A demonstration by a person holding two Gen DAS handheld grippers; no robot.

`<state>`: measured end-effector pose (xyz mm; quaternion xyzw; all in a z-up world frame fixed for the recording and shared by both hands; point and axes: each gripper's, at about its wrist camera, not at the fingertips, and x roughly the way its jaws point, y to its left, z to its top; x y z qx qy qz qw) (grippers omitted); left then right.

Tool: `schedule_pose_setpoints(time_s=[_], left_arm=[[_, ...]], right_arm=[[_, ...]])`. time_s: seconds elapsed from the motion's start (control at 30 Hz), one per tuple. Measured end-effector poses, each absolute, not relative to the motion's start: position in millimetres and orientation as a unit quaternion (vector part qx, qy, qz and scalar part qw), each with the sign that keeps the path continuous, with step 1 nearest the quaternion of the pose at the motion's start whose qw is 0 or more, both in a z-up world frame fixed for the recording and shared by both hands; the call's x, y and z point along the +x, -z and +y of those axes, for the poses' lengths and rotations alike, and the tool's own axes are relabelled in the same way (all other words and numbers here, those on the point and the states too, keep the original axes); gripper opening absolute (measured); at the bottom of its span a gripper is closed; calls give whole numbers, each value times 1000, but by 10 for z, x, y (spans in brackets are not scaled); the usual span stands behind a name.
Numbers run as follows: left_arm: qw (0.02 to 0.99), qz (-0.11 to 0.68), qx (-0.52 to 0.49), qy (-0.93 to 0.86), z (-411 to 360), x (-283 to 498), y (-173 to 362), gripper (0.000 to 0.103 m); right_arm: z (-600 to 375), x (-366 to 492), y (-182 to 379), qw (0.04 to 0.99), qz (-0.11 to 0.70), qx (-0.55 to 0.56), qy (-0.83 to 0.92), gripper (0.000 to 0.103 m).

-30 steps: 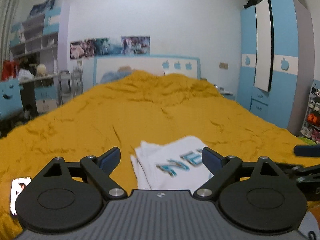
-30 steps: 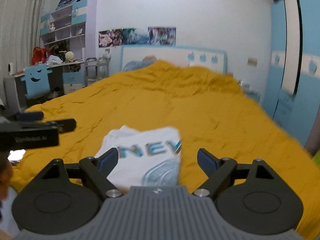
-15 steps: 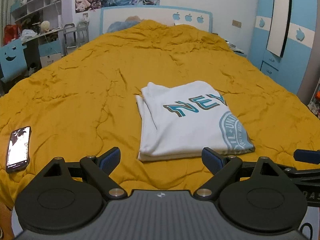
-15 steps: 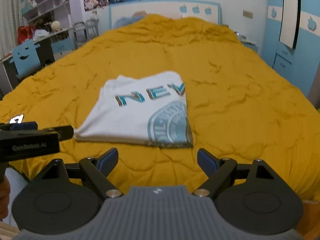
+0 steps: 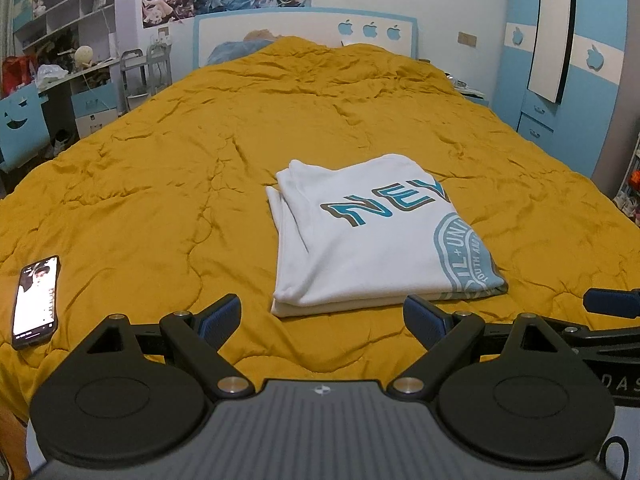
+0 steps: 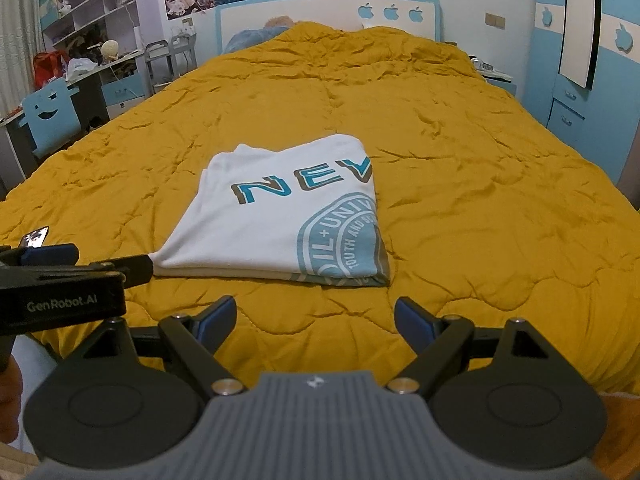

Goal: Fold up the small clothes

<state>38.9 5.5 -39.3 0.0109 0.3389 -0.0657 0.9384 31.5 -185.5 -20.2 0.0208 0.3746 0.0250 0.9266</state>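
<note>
My white tee (image 5: 372, 236) with teal NEV print sits folded flat mid-quilt (image 5: 160, 184), both the left gripper (image 5: 322, 320) and right gripper (image 6: 314, 318) spread wide, holding nothing, just short of it.

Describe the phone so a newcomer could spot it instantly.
Start from the big bed under the mustard-yellow quilt. Go to its near left edge, well left of the folded white T-shirt. The phone lies flat there, a slim dark slab with its screen lit, the only glossy thing on the quilt.
</note>
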Motion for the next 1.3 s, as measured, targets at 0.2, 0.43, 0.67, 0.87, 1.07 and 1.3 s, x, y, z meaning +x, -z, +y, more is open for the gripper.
schedule_pose_setpoints(time_s=[0.2,0.43,0.67,0.87,1.07,1.3], left_arm=[[938,339,11,65,52,386,393,103],[939,338,13,64,63,392,383,103],[939,337,16,65,80,389,385,103],[940,336,18,65,105,388,381,103],[940,335,19,66,107,386,381,103],[940,335,20,66,122,389,381,103]], right_arm=[[-1845,301,203,927,372,18,-29,82],[-1859,297,206,928,370,18,-33,82],[-1860,296,212,928,370,18,-35,82],[-1859,297,213,928,370,17,-36,82],[-1857,305,224,929,369,13,-39,82],[-1853,305,224,929,368,13,-39,82]])
